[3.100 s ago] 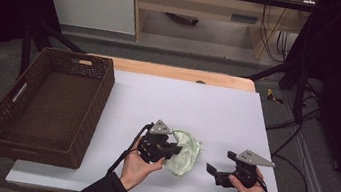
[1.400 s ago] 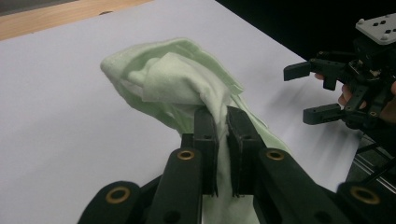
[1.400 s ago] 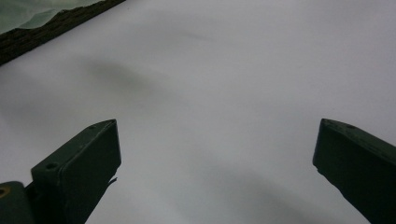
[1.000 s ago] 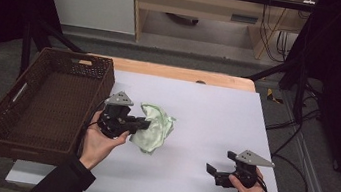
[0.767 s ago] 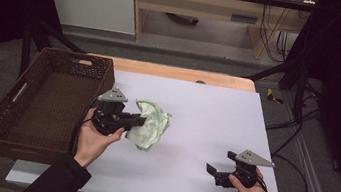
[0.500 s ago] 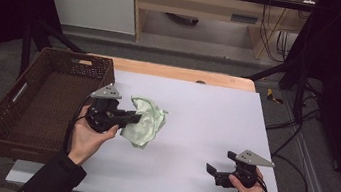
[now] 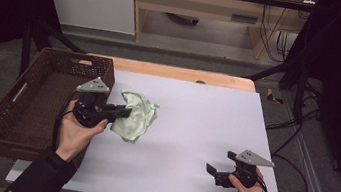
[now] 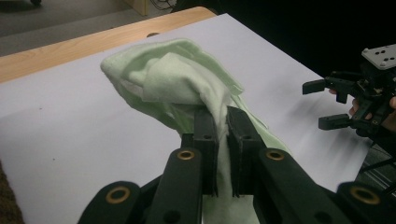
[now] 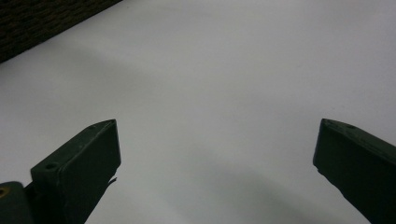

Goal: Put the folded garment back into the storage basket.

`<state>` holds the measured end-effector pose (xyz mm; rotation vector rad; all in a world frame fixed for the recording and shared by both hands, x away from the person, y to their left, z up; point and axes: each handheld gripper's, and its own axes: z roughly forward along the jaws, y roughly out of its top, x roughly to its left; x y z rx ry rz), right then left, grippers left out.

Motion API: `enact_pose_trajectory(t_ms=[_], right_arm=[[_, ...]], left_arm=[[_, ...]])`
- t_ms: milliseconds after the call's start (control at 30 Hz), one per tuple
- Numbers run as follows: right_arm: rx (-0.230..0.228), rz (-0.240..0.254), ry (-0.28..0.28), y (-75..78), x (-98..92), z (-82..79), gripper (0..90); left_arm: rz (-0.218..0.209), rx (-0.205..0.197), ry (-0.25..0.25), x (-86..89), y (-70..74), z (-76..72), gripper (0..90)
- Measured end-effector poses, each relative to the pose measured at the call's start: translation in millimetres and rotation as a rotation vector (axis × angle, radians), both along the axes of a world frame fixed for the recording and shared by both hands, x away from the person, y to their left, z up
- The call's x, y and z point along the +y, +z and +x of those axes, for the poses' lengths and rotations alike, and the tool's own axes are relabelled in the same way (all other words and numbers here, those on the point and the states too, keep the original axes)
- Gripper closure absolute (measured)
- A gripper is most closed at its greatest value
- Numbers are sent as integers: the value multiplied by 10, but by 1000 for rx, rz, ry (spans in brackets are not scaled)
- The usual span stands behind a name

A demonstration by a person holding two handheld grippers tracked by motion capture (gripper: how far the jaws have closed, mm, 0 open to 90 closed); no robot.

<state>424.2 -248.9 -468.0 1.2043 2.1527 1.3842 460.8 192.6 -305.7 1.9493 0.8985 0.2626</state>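
The left gripper's point(image 8: 218, 135) jaws are pinched nearly together on a fold of the pale green cloth point(image 8: 173, 81), which bunches up ahead of the pads while a thin tail runs down between them. A grip on one gathered fold like this lets the whole cloth be lifted and carried as a bundle rather than dragged flat. In the high view the left gripper point(image 7: 123, 112) holds the cloth point(image 7: 135, 116) just off the white bench point(image 7: 197, 110), its loose end hanging toward the sheet, near the bench's left edge and just beside the wicker basket point(image 7: 15, 109). That placement suggests the cloth is bound for the basket, though it has not crossed the rim yet.

The right gripper point(image 7: 216, 170) rests low at the near right of the bench, well apart from the cloth; its jaws stand wide with nothing between them, only bare sheet ahead in the right gripper view point(image 9: 215, 154). It looks parked out of the way, since one hand is enough for a light cloth.
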Motion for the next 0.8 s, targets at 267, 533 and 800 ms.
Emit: enact_pose_trajectory(t_ms=[267, 533, 800], right_arm=[[1, 0, -1, 0, 0, 0, 15], [1, 0, 0, -1, 1, 1, 15], [0, 0, -1, 0, -1, 0, 15]], left_arm=[[-11, -4, 24, 190, 62, 32, 826], [-17, -14, 43, 389, 116, 54, 826], [-22, -20, 68, 544, 166, 68, 825]])
